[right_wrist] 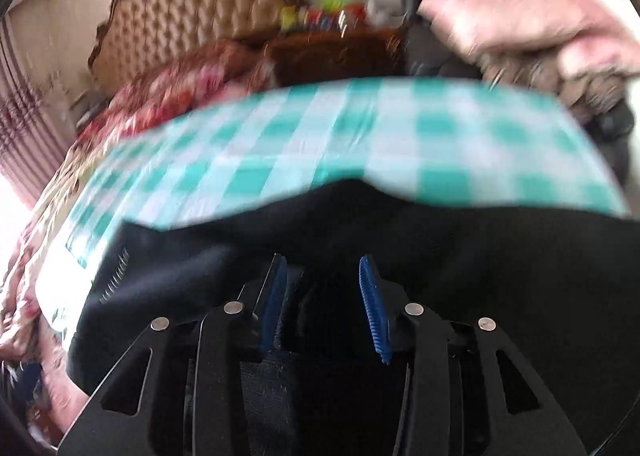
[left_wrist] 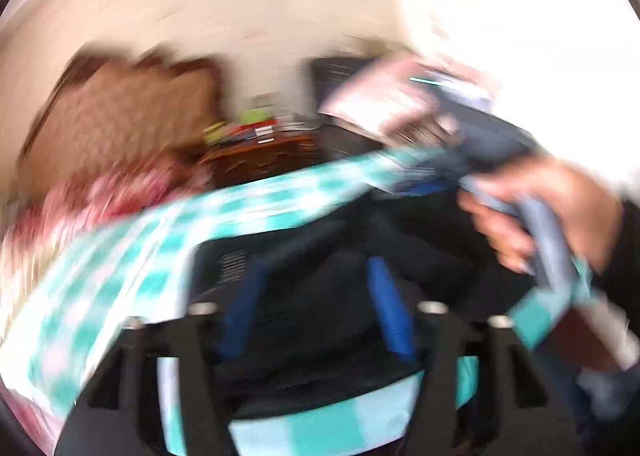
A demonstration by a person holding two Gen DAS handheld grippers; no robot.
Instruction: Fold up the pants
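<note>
Both views are blurred by motion. The black pants point(left_wrist: 420, 240) lie on a teal-and-white checked cloth point(left_wrist: 132, 256) on the bed. My left gripper point(left_wrist: 316, 296) is open, its blue pads point(left_wrist: 390, 304) spread wide over the black fabric. The right gripper's grey handle point(left_wrist: 548, 240), held by a hand, is at the right of the left wrist view, at the pants' far edge. In the right wrist view the pants point(right_wrist: 460, 256) fill the lower half. My right gripper point(right_wrist: 324, 288) has its blue pads point(right_wrist: 370, 296) apart, with black fabric between and under them.
A tufted brown headboard point(right_wrist: 192, 8) and red floral pillows point(right_wrist: 176, 88) stand at the back left. A dark wooden nightstand point(right_wrist: 336, 52) with small colourful items sits behind the bed. Pink pillows point(right_wrist: 520, 16) are piled at the back right. A striped curtain point(right_wrist: 20, 128) hangs at the left.
</note>
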